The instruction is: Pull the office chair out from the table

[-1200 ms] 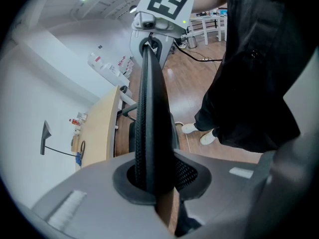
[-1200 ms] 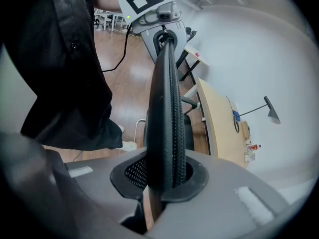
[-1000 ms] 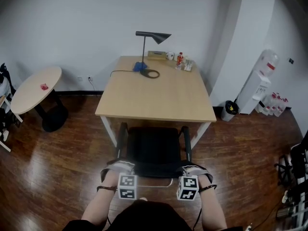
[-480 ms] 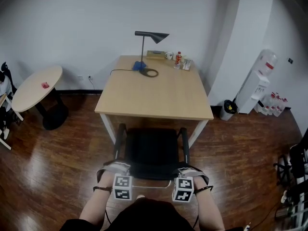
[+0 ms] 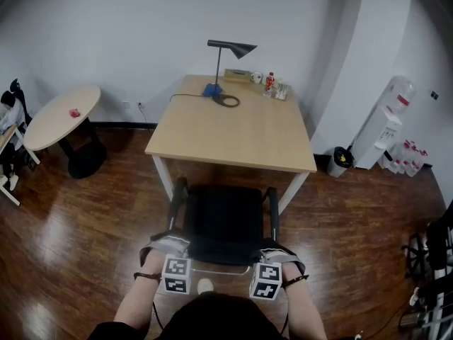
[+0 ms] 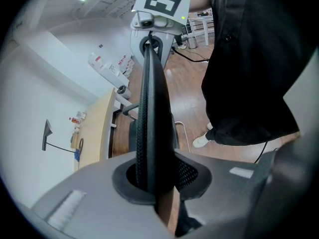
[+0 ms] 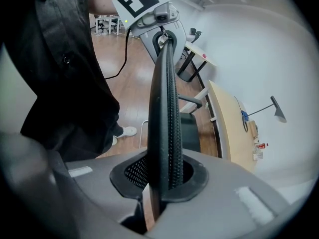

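The black office chair [image 5: 224,220] stands just in front of the wooden table [image 5: 233,129], its seat out from under the table edge. My left gripper [image 5: 168,245] is shut on the left end of the backrest's top edge, and my right gripper [image 5: 278,251] is shut on the right end. In the left gripper view the mesh backrest edge [image 6: 152,108] runs straight up from between the jaws of the left gripper [image 6: 154,179] to the right gripper [image 6: 160,6]. In the right gripper view the backrest edge [image 7: 167,108] is clamped in the right gripper [image 7: 162,177] the same way.
On the table's far side stand a black desk lamp [image 5: 231,48] and some small bottles and cups [image 5: 272,87]. A round side table [image 5: 67,115] is at the left; a bin [image 5: 341,158] and a water dispenser [image 5: 393,112] are at the right. The floor is wood.
The chair has rolled back toward the person, out from under the table edge. Both grippers came back with it, still clamped on the backrest.
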